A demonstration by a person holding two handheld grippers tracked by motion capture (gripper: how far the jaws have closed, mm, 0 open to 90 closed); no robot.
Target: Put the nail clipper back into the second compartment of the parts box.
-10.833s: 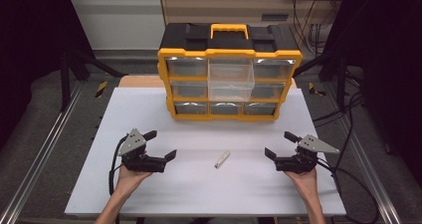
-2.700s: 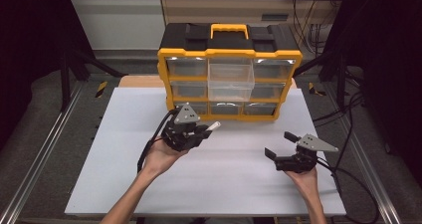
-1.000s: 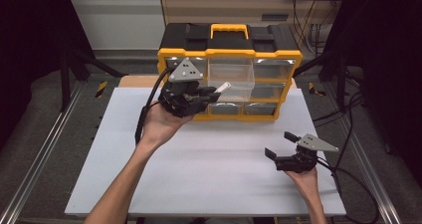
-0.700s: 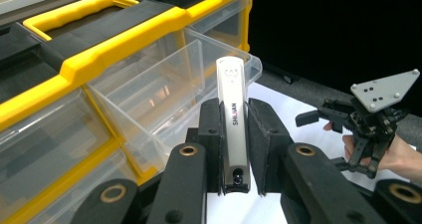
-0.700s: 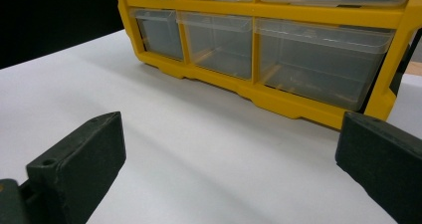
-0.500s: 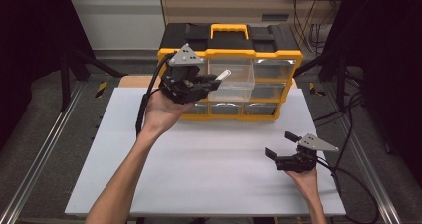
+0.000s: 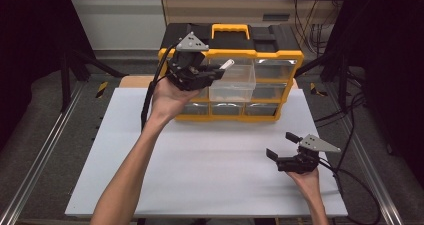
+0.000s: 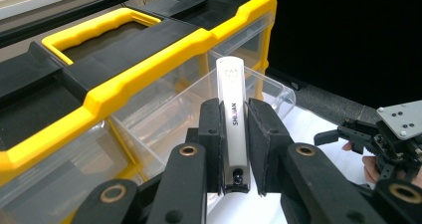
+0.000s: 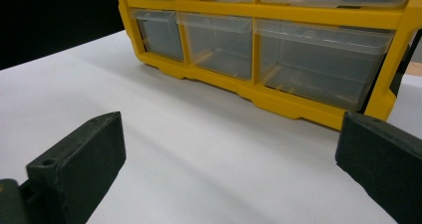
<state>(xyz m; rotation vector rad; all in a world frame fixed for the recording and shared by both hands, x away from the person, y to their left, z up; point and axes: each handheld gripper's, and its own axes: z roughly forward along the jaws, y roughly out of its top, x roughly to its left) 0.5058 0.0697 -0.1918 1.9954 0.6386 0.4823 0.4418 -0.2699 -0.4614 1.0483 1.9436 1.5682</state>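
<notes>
Gripping a slim white nail clipper (image 8: pixel 232 104) lengthwise, the left gripper (image 8: pixel 234 134) holds it above the pulled-out clear plastic drawer (image 7: pixel 239 80) of the yellow-and-black organiser (image 7: pixel 280 60); the right gripper (image 7: pixel 285 147) rests on the white table (image 7: pixel 200 165), jaws spread wide.

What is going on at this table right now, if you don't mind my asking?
A person is working with a gripper in each hand. The left gripper is shut on a small white nail clipper, holding it above the pulled-out clear drawer of the yellow organizer. The right gripper rests open on the white table.
</notes>
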